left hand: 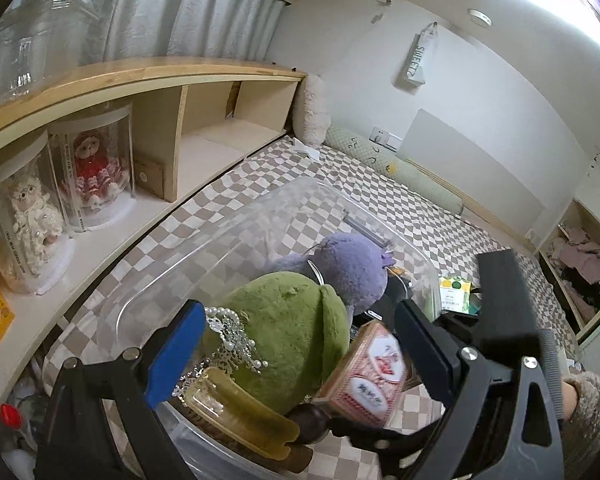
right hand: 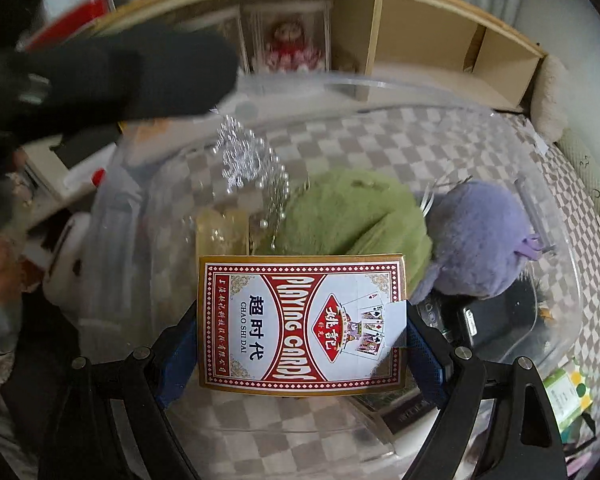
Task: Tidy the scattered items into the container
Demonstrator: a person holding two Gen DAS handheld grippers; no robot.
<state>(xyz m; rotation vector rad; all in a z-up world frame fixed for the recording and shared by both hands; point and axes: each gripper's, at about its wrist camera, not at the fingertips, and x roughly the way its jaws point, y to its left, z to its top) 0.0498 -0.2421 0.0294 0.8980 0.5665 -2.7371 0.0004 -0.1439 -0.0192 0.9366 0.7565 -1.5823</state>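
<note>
Right tool [right hand: 300, 344] pinches card box [right hand: 300, 322] above clear bin [right hand: 556, 264], beside green plush [right hand: 356, 212]. Lower box into bare front corner; spread jaws only once seated. Left tool [left hand: 296, 344] spread, empty, over bin.

Clear bin [right hand: 560, 240]: far end open, bare floor. Near end blocked by green plush [right hand: 352, 216], purple plush [right hand: 480, 240], beaded trinket [right hand: 252, 160], yellow case [left hand: 240, 412]. Shelf [left hand: 140, 76] flanks the bin.

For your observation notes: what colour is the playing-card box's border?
Red with gold edging on the playing-card box; clearest in the right wrist view.
</note>
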